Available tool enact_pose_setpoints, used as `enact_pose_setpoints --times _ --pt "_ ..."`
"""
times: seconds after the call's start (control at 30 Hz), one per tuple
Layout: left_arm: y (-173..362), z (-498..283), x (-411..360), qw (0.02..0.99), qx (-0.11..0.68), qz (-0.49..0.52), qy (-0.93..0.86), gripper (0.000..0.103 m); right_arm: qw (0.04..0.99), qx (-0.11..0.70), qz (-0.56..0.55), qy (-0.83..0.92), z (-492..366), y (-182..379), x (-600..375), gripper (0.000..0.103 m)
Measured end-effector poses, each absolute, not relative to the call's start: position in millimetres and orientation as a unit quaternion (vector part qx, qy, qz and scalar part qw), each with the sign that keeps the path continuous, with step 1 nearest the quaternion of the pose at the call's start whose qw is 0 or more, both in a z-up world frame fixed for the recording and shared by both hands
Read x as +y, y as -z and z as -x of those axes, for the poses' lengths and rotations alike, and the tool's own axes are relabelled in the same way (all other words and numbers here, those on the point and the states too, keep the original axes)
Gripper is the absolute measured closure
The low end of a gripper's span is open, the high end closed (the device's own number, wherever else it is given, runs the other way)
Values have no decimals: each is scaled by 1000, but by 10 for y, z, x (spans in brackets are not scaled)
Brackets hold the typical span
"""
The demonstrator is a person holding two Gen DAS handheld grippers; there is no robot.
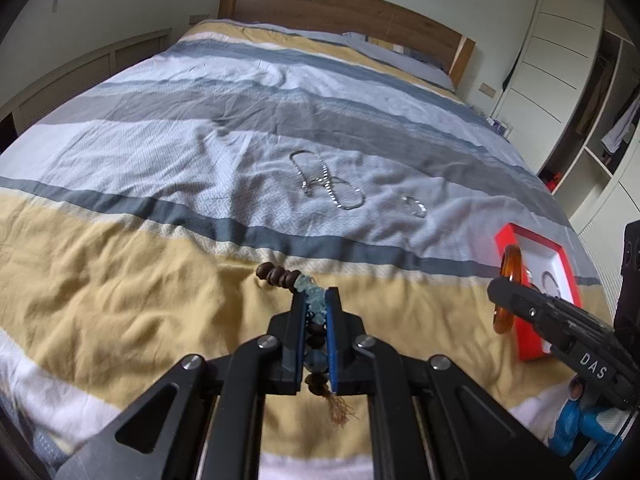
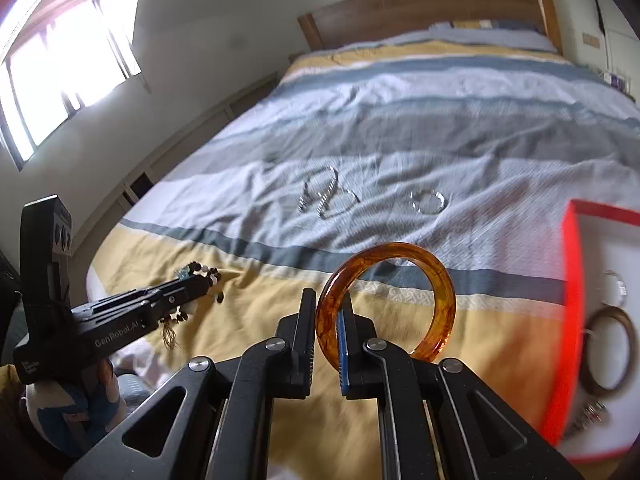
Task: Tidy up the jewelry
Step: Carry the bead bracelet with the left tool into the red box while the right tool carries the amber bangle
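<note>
- Jewelry in transit: the right hand-held gripper clamps an amber bangle upright, red box just right of it.
- Left hand-held gripper pinches a beaded bracelet above the bed.

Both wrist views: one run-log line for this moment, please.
left gripper: shut on beads | right gripper: shut on bangle | box: open, right | chain, ring: on bed
</note>
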State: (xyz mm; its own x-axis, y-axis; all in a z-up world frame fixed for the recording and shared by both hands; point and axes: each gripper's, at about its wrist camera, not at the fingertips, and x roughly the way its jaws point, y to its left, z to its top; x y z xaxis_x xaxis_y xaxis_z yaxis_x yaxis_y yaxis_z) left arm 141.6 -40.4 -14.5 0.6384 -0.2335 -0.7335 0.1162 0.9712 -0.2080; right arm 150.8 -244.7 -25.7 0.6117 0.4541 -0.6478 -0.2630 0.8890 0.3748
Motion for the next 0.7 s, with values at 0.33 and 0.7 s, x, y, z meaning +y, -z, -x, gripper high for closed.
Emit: enact_pose_setpoints --times 0.33,0.7 --pt "-407 -678 -650 914 382 49 128 95 915 339 -132 -176 -716 -354 -2767 94" --pt "-747 -221 -1138 913 368 27 176 95 931 301 -155 -135 -74 -620 -3357 94"
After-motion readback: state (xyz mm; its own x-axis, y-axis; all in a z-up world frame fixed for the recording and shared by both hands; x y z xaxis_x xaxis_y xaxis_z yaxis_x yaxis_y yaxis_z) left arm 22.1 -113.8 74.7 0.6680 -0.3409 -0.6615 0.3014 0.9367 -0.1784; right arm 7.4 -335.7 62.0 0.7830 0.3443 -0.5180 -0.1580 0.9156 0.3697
